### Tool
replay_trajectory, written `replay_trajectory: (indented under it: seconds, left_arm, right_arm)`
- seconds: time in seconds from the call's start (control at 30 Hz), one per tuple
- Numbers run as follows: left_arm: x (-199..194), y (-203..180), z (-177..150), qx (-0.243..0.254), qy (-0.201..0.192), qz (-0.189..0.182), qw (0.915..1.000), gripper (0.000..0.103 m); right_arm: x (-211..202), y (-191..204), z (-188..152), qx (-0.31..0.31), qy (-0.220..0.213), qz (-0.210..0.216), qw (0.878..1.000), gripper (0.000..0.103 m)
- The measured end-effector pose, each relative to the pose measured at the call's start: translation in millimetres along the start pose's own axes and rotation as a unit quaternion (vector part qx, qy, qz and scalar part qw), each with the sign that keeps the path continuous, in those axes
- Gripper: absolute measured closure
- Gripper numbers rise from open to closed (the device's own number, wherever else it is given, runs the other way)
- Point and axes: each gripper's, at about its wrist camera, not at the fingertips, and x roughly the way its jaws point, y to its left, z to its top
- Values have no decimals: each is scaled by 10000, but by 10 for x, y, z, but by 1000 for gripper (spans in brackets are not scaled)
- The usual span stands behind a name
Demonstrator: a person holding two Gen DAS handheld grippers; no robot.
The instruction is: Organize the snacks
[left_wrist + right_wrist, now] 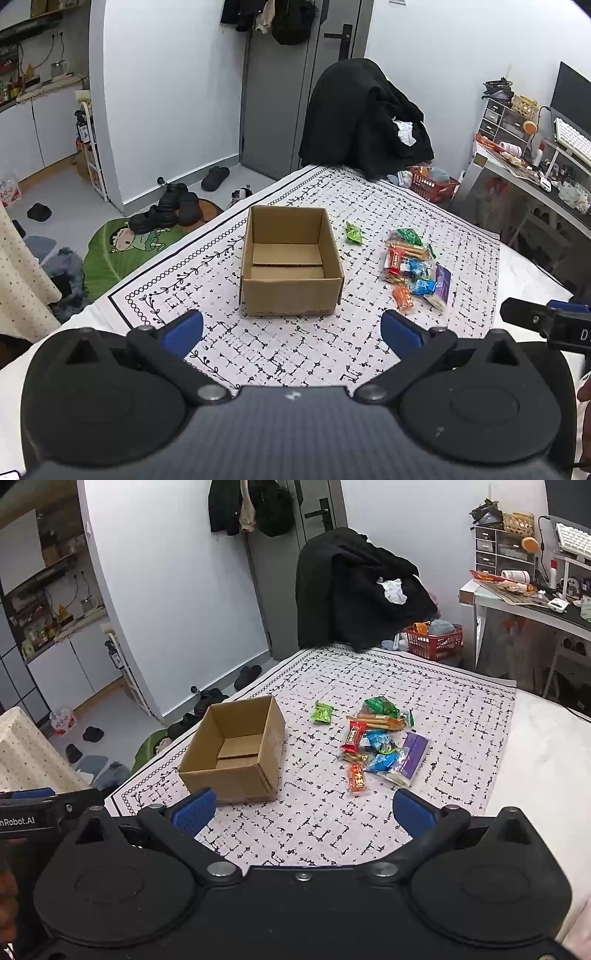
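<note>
An open, empty cardboard box [291,260] stands on the patterned cloth; it also shows in the right wrist view [236,749]. To its right lies a pile of snack packets [415,271], also in the right wrist view [382,744], with a small green packet [354,232] apart from it, seen again in the right wrist view [322,712]. An orange packet [357,778] lies nearest. My left gripper [291,330] is open and empty, in front of the box. My right gripper [304,808] is open and empty, in front of the pile.
The patterned cloth [295,350] covers a bed or table. A chair draped in black clothes [365,118] stands behind it, a red basket [434,640] and a cluttered desk [524,598] to the right. Shoes and a green mat [129,247] lie on the floor at left.
</note>
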Motion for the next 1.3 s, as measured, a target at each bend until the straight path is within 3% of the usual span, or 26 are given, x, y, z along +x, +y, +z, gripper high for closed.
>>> replay_trajectory:
  seconds: [1.3]
  left_arm:
    - [37,-87,-34,78,-24,-68,9999,1]
  right_arm:
    - [0,-86,0,103,-22,-38,9999,0]
